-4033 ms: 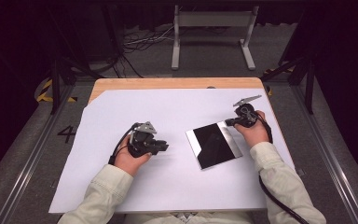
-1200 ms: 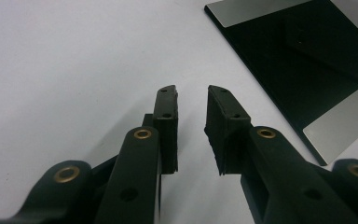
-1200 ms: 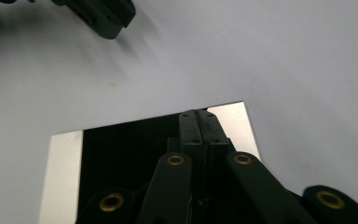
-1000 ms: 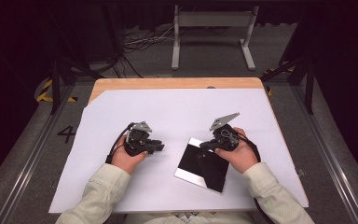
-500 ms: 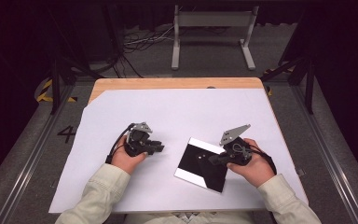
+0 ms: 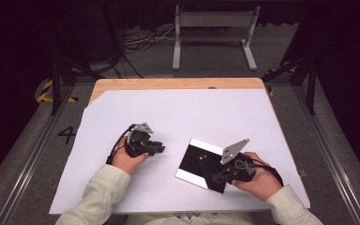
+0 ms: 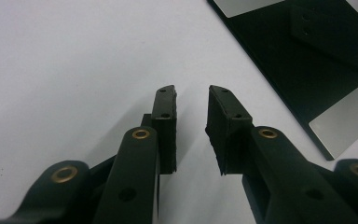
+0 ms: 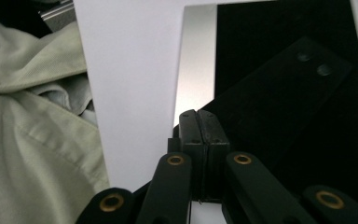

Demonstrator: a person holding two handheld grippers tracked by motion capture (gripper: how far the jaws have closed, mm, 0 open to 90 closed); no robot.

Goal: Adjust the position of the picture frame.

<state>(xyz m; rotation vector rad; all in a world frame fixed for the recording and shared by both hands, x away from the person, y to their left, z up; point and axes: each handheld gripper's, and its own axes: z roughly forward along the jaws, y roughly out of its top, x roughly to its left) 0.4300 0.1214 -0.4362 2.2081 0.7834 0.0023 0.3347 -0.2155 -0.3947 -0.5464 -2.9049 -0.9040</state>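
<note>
A black glossy square plate (image 6: 198, 161) with silvery strips on two edges lies tilted on the white sheet, right of centre. My right gripper (image 6: 214, 179) is shut, its tips at the plate's near corner. In the right gripper view its jaws (image 8: 198, 114) are pressed together over the plate (image 8: 261, 56), beside a silvery strip (image 8: 193, 65), with nothing visible between them. My left gripper (image 6: 161, 149) rests on the sheet left of the plate, pointing toward it. In the left gripper view the jaws (image 7: 192, 93) stand apart and empty, short of the plate (image 7: 307, 60).
A white paper sheet (image 6: 178, 112) covers most of the wooden table (image 6: 168, 83). A grey metal stand (image 6: 213, 28) and cables lie on the floor beyond the far edge. A pale sleeve (image 8: 23, 116) is close to the right gripper's left.
The right gripper has slid from the plate's far right edge toward its near corner. The plate and the left gripper have kept their places.
</note>
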